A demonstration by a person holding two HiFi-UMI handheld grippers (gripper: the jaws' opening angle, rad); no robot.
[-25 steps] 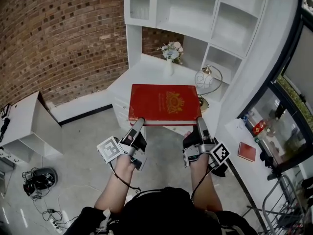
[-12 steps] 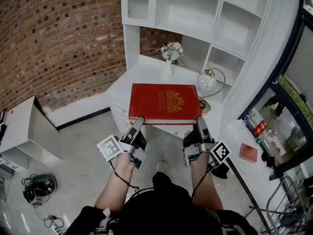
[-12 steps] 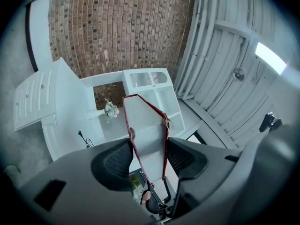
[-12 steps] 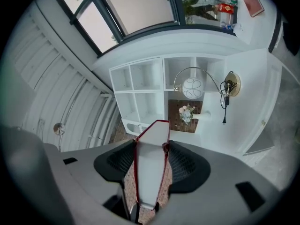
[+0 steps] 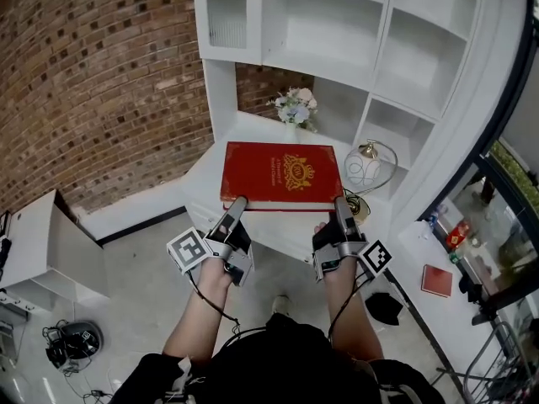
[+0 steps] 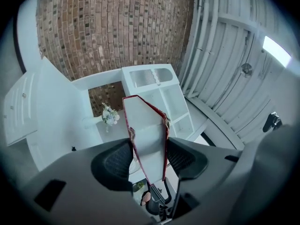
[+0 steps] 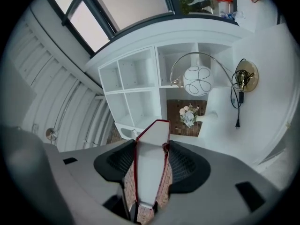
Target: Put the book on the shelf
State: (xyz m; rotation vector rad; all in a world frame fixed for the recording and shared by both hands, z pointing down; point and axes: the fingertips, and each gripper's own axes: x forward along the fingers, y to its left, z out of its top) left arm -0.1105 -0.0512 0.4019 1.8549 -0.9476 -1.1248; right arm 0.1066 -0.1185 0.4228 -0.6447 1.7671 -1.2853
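Both sets of fingers are clamped on the book. In the left gripper view the ribbed pads (image 6: 115, 161) of the left gripper (image 6: 147, 157) squeeze the covers from either side with the white page block between them, and the right gripper (image 7: 149, 165) shows the same pinch. Outward from there, the red hardcover book (image 5: 282, 173) is in the air, flat and cover up, over the front of the white surface (image 5: 244, 133) and below the open cubbies of the shelf unit (image 5: 337, 23). I've got it by its near edge, one gripper toward each corner. My guess is that it's stiff and fairly hefty, with a smooth cover that could slide. With all that length hanging past the pads it'll want to droop, so two wide-apart grips seem right. Only the head view gives me the gold crest and where the book sits relative to the flower vase (image 5: 293, 108) and globe lamp (image 5: 364, 168). Only the gripper views prove the pads are really biting, and the right gripper view adds the lamp's cord (image 7: 236, 104).
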